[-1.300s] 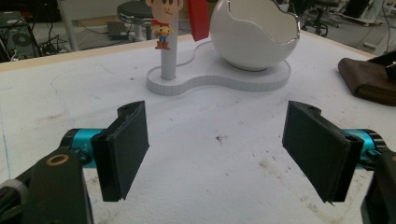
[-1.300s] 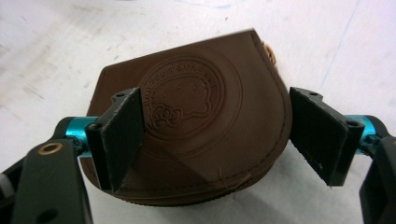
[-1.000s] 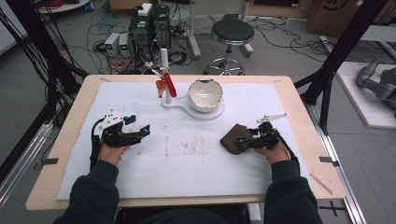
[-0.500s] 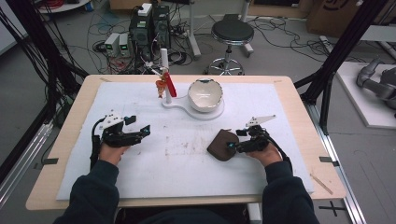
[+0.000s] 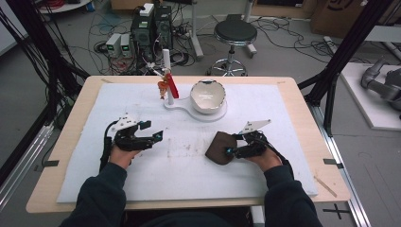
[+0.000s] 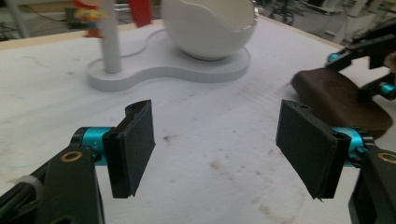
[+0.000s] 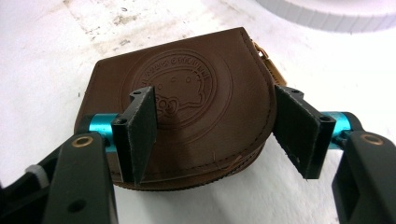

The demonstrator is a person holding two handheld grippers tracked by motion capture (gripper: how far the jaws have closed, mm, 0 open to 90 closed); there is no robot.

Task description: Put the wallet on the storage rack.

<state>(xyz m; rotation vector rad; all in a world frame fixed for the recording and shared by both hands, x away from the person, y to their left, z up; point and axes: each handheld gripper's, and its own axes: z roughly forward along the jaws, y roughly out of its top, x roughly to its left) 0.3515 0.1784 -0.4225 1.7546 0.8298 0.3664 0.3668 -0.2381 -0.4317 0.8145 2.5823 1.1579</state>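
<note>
Your right gripper straddles the brown leather pouch at centre frame, its jaws just narrowing but not yet pressing; one pad could ride over the flap and slip. Your left gripper stands released, grasping nothing.

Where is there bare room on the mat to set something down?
Free: the stretch between the left gripper and the brown pouch, and the near strip of the white mat. Crowded: the far middle, around the white stand and bowl.

A lab: black rig frame, electronics boxes, tangled floor cables around the table.
</note>
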